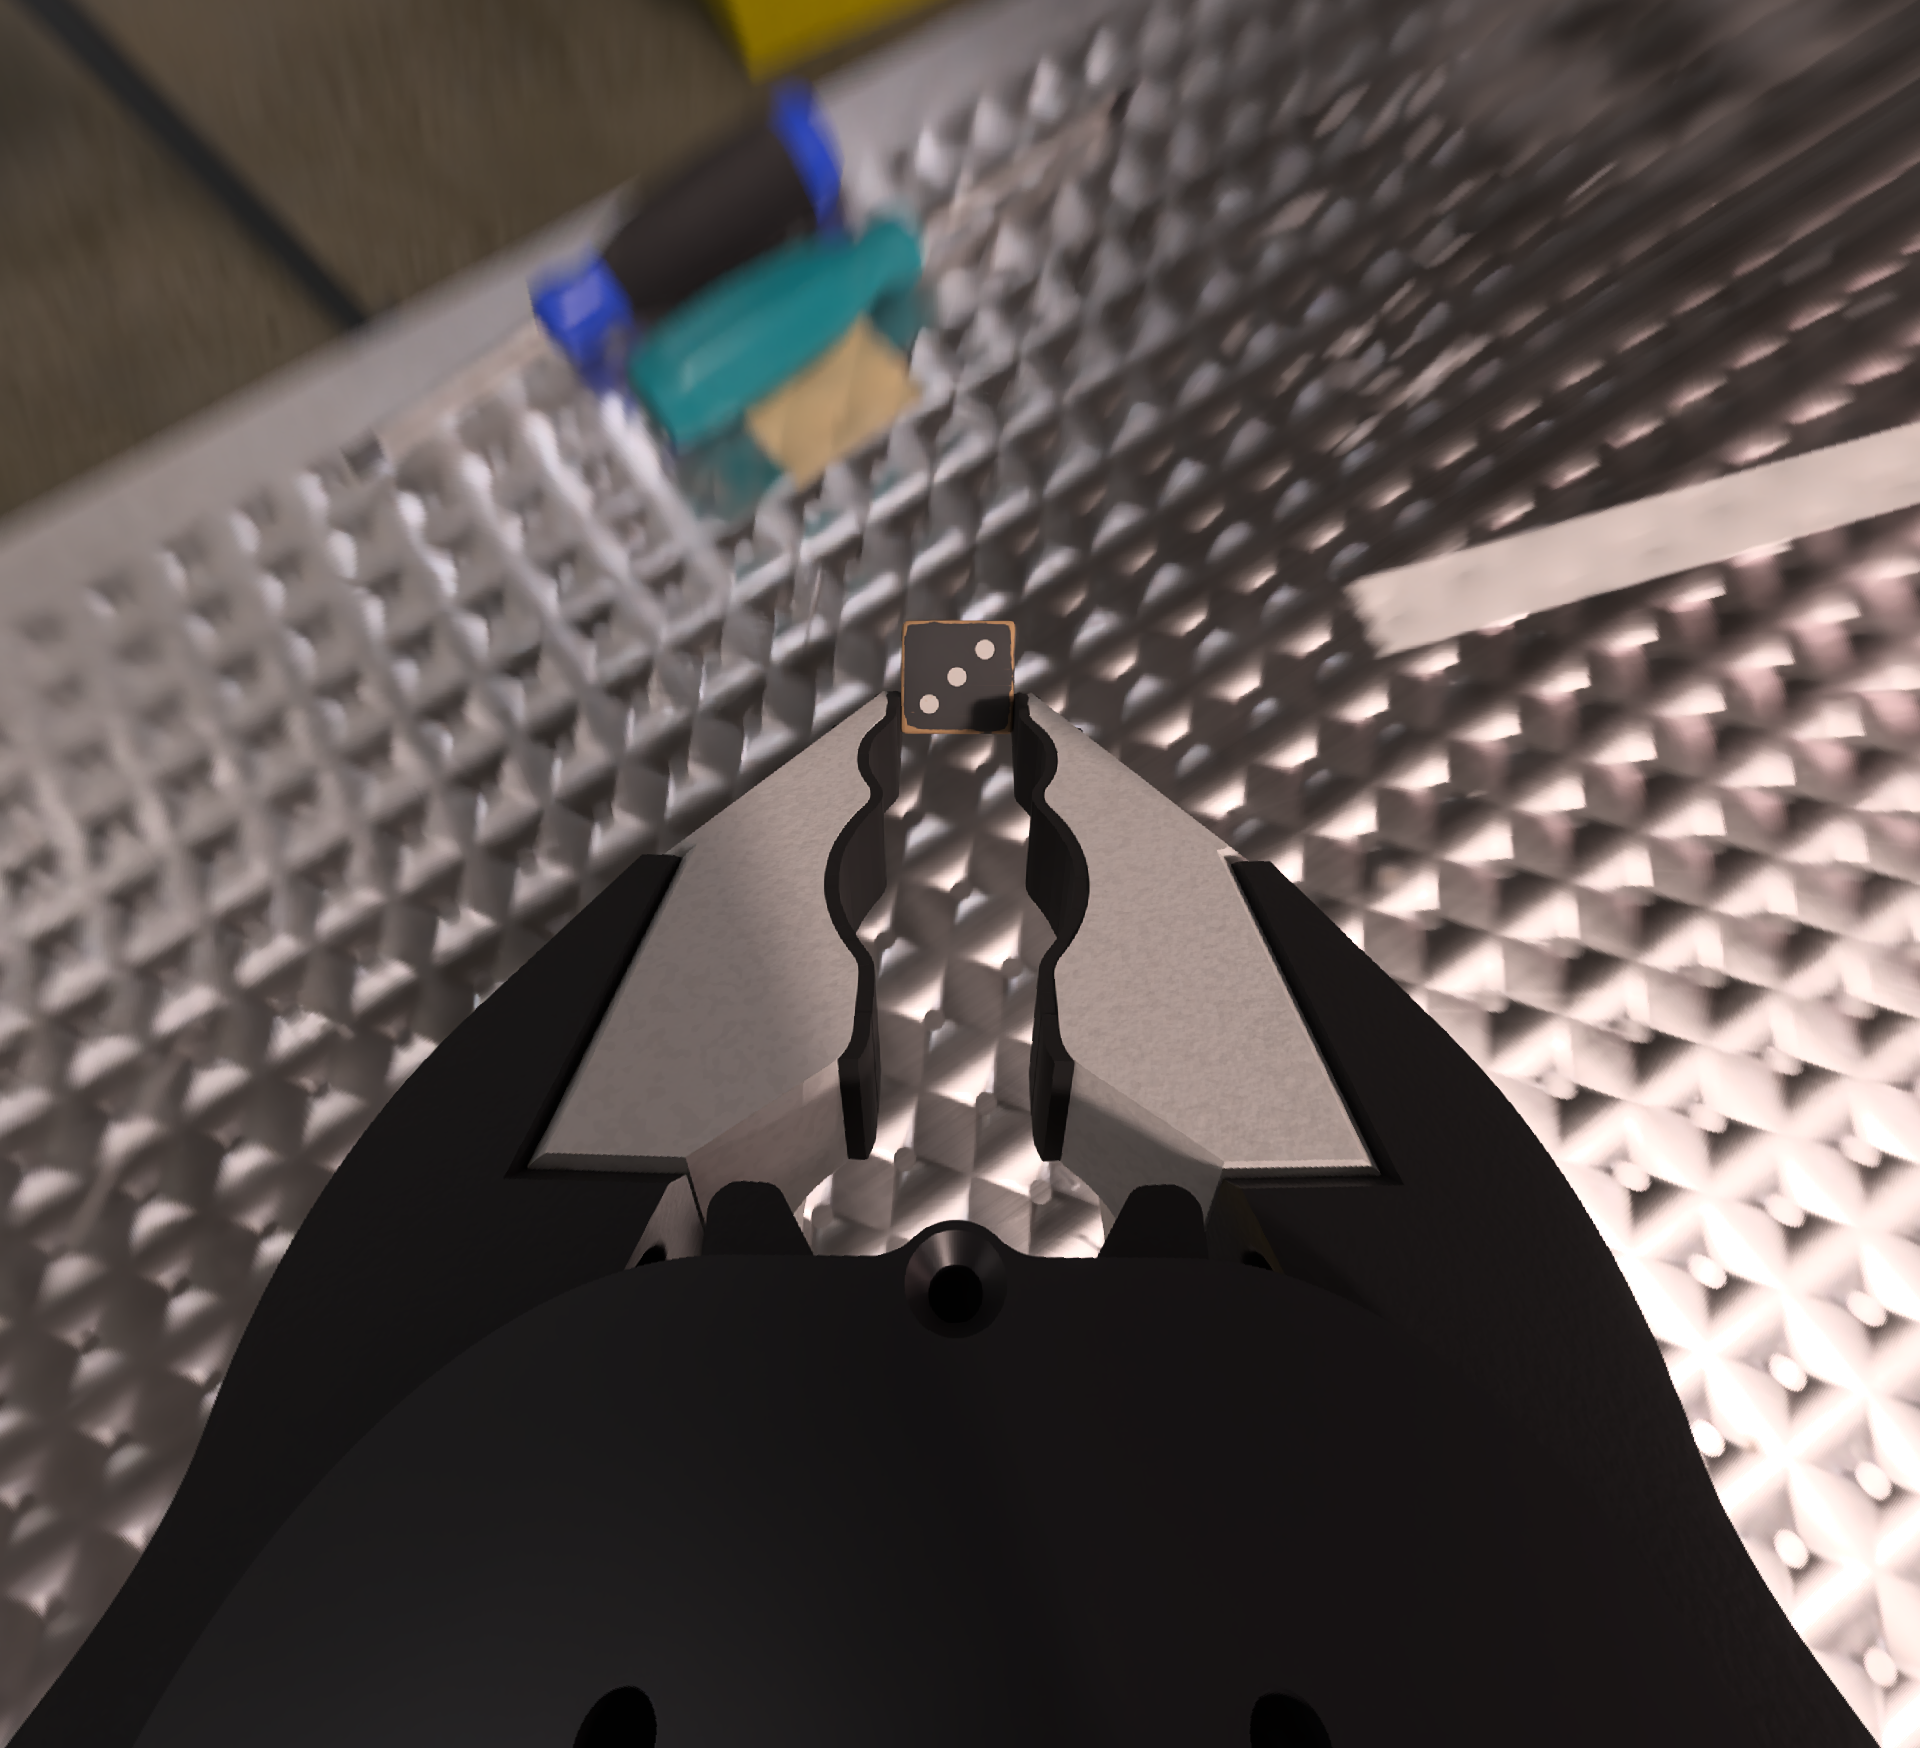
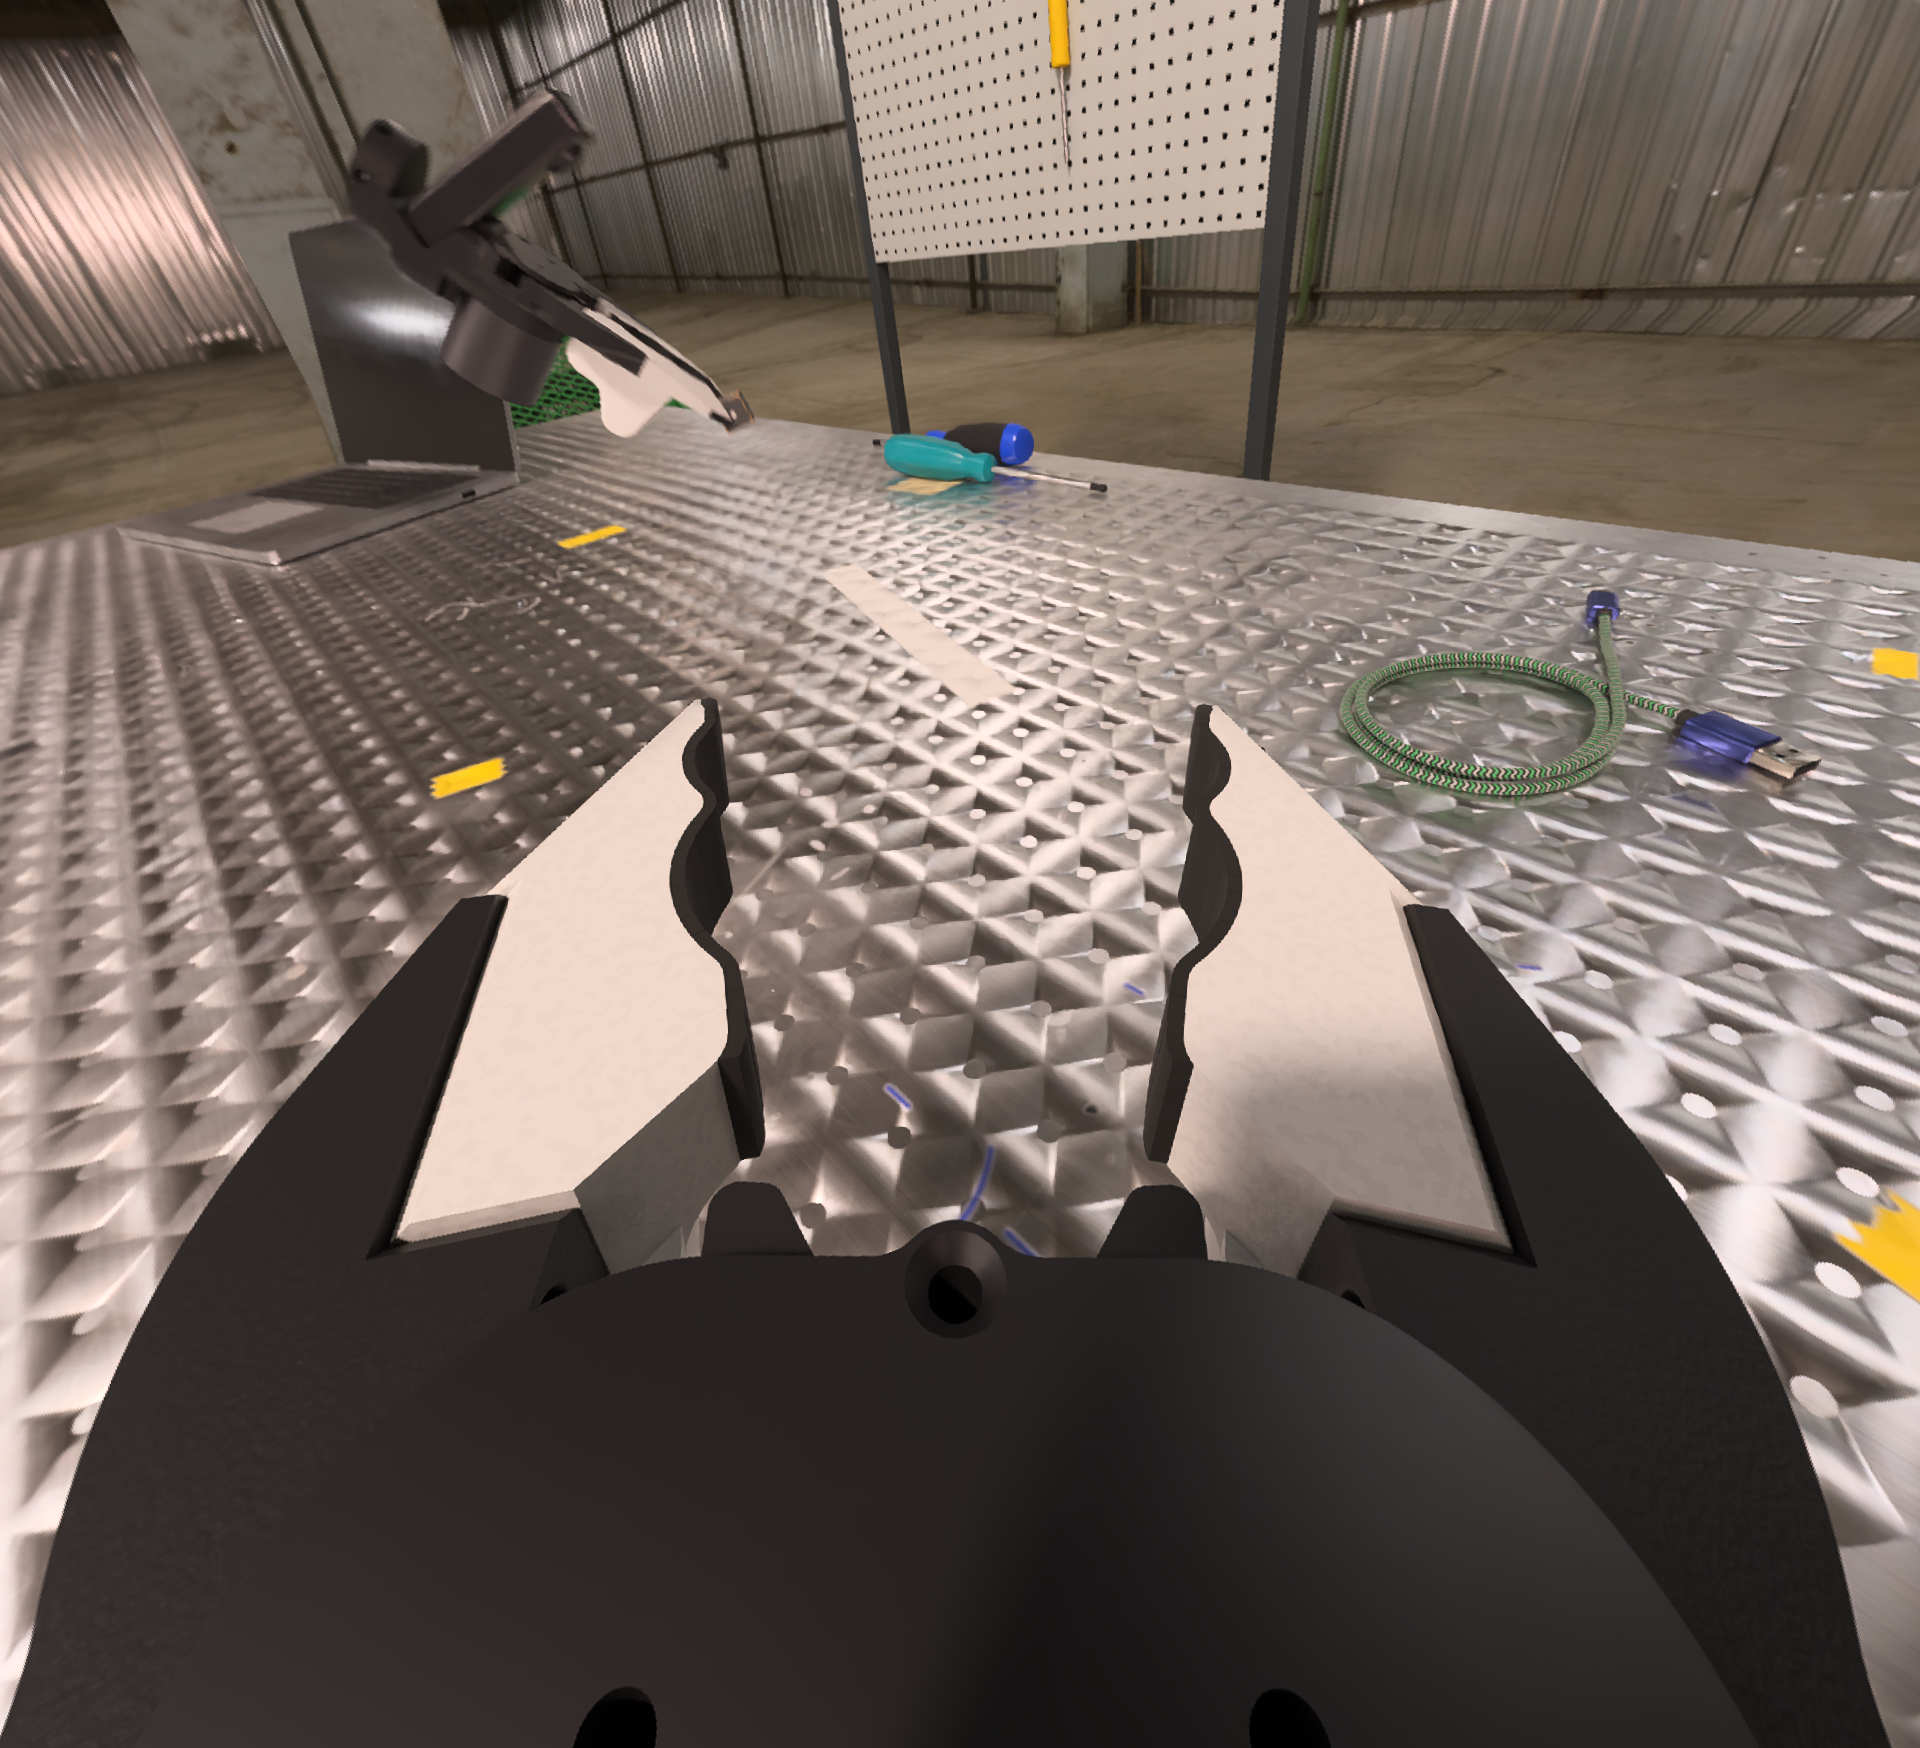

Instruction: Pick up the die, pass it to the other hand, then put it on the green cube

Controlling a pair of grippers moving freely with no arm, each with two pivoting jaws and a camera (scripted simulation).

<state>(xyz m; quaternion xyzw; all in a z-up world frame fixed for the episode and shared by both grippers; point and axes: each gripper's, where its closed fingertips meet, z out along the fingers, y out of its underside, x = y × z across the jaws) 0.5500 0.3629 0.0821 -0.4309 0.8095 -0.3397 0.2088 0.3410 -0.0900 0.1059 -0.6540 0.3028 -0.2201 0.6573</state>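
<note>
Pinched between the left gripper (image 1: 958,711) tips, the die (image 1: 957,678) hung clear above the metal table (image 1: 1455,867). Right gripper (image 2: 954,711) jaws stood spread and empty, well apart. Pickup looked done; handover and placing remained, with no green cube clearly visible.

A white pegboard (image 2: 1060,36) on dark posts stands behind the embossed metal table (image 2: 935,867). Corrugated metal walls (image 2: 1621,88) enclose a bare concrete floor (image 2: 1455,389), and a stained concrete pillar (image 2: 260,15) rises at left.
</note>
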